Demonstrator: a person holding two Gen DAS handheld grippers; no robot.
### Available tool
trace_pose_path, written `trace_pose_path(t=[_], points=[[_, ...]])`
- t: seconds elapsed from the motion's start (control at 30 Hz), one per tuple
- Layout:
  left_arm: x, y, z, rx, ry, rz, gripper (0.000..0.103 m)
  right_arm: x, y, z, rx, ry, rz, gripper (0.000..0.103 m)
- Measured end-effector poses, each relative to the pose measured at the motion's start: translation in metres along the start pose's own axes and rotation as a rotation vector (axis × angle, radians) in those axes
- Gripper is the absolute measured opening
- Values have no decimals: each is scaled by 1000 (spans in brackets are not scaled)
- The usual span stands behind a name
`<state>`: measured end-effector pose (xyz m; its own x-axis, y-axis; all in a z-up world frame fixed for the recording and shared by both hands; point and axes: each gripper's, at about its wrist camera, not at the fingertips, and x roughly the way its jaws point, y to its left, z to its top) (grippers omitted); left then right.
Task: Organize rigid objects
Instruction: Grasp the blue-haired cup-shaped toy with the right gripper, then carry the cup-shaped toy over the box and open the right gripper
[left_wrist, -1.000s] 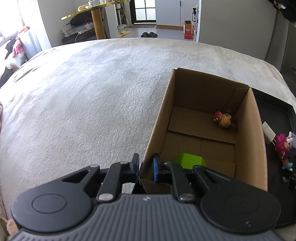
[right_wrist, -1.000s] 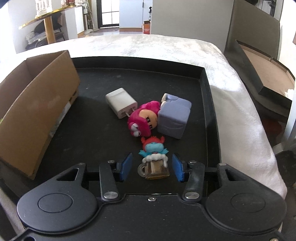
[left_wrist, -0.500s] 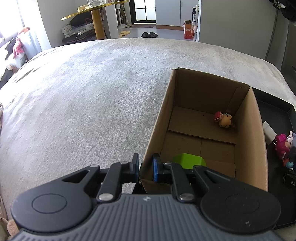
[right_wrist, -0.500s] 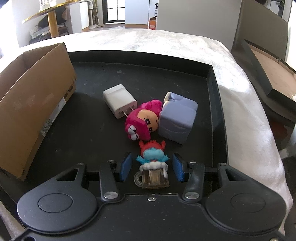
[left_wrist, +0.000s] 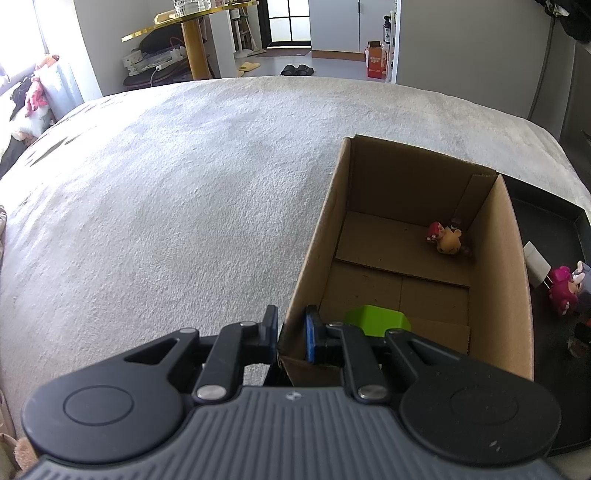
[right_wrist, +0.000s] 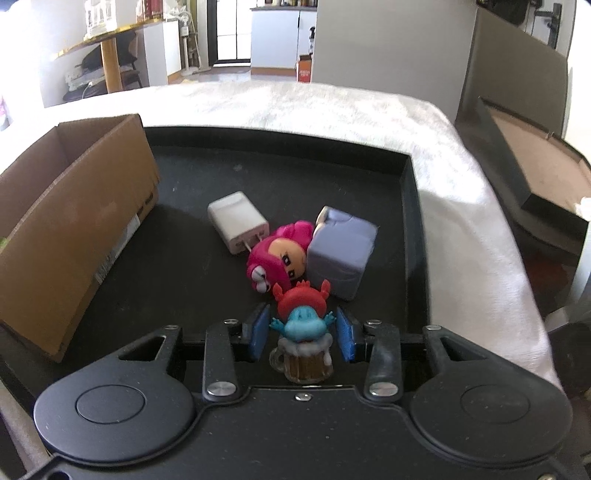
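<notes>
My left gripper (left_wrist: 291, 330) is shut on the near left wall of an open cardboard box (left_wrist: 317, 243), one finger outside and one inside. Inside the box lie a green block (left_wrist: 376, 321) and a small yellow and red figure (left_wrist: 445, 238). My right gripper (right_wrist: 302, 334) is open over a black tray (right_wrist: 207, 173), its blue pads on either side of a blue figure with a red cap in a beer mug (right_wrist: 303, 339), apart from it. Beyond it lie a pink-haired figure (right_wrist: 279, 258), a lavender cube (right_wrist: 341, 253) and a white charger (right_wrist: 238, 221).
The box (right_wrist: 70, 229) stands at the tray's left edge on a white carpeted surface (left_wrist: 166, 184). A dark flat case (right_wrist: 535, 177) lies to the right of the tray. A gold round table (left_wrist: 192, 33) stands far behind.
My right gripper has moved forward, so the blue mug figure sits deeper between its open fingers. My left gripper has stayed shut on the box wall.
</notes>
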<state>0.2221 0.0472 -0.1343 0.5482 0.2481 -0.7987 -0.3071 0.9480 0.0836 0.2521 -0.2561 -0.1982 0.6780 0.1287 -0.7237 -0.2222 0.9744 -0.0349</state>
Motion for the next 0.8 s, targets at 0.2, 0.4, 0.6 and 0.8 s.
trace_pose_path(t=[0.2,0.4,0.6,0.8], points=[[-1,2,1,-6,-1,-11,13,-15,1,8,3,-31,-12,38],[-2,3,1,-12,-1,-19,13,-28,7,20,6,-67,-12,38],[-2,4,0,-16,-4,-26,13,-38,20,30,-20,-89,2,38],[-2,6,0,-19,-5,-34,12,-45,34,43,-56,-114,9,38]])
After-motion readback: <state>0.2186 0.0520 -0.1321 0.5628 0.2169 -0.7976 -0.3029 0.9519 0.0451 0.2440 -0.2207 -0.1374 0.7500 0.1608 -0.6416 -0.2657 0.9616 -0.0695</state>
